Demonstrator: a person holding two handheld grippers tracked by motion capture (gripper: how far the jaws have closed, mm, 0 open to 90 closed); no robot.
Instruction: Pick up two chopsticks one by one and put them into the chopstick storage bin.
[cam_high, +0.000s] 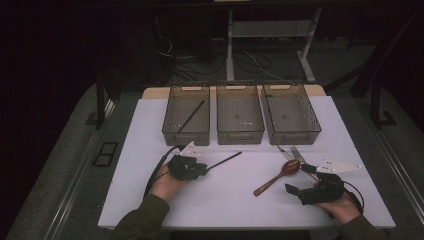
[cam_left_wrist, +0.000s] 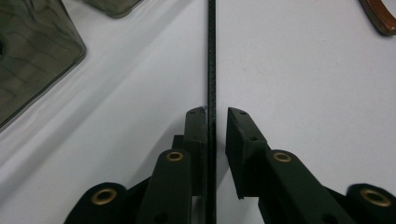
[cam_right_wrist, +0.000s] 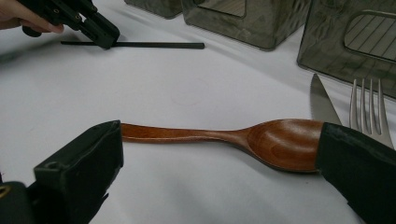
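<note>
Nearest us, our two forearms came in over the white counter (cam_high: 150, 200), the biggest thing in sight. Beyond it stood three smoky bins in a row: the left bin (cam_high: 186, 116) already held one black chopstick (cam_high: 190, 118), while the middle bin (cam_high: 239, 116) and the right bin (cam_high: 291, 116) looked empty. So, by our reckoning, the sorting was barely begun.

Our left claw (cam_high: 202, 169) stood nearly together around the second chopstick (cam_left_wrist: 211, 56), which lay flat on the counter just in front of the left bin; one pad touched the stick, the other stood a sliver off, so we judged it not yet clamped. Our right claw (cam_right_wrist: 219, 154) stood wide apart, straddling the wooden spoon (cam_right_wrist: 261, 144) without touching it. Beside the spoon's bowl lay a knife (cam_right_wrist: 322, 102) and a fork (cam_right_wrist: 369, 109), both waiting their turn.
</note>
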